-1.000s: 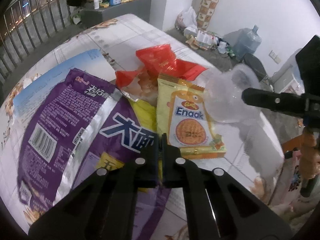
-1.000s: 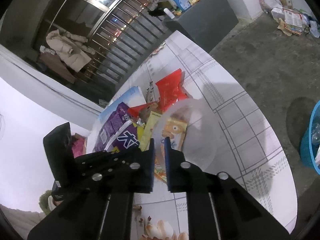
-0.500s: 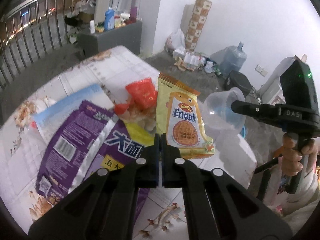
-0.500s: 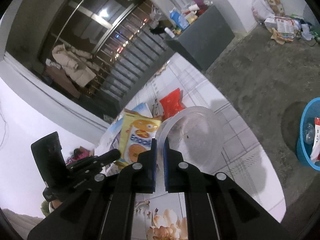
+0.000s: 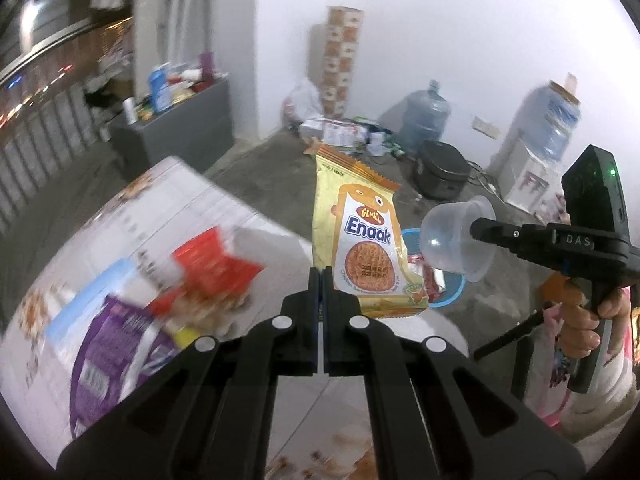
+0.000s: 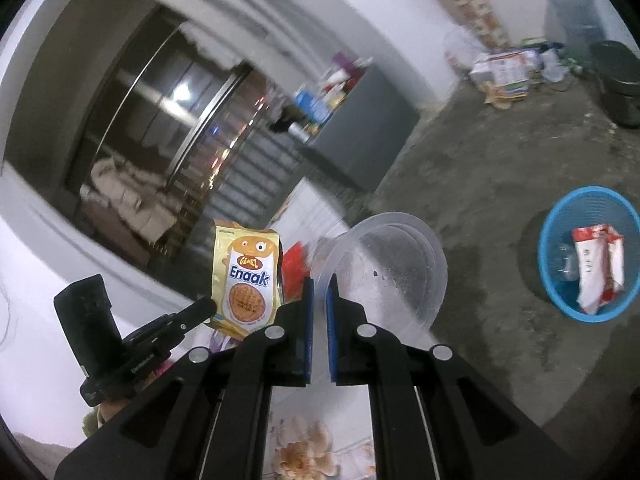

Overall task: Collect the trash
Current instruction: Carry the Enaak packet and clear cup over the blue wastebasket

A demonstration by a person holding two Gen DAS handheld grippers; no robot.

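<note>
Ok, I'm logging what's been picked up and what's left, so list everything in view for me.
Enaak packet: one, yellow, held up by the left gripper.
Plastic cup: one, clear, rim pinched by the right gripper.
Basket: one, blue, on the floor, red-and-white wrapper inside.
Red wrapper: one, on the table.
Purple bag: one, on the table.
Table: one, white patterned top.
Water jugs: two, blue, by the far wall.
Cabinet: one, grey, bottles on top.
Left gripper: black, shut.
Right gripper: black, shut.
</note>
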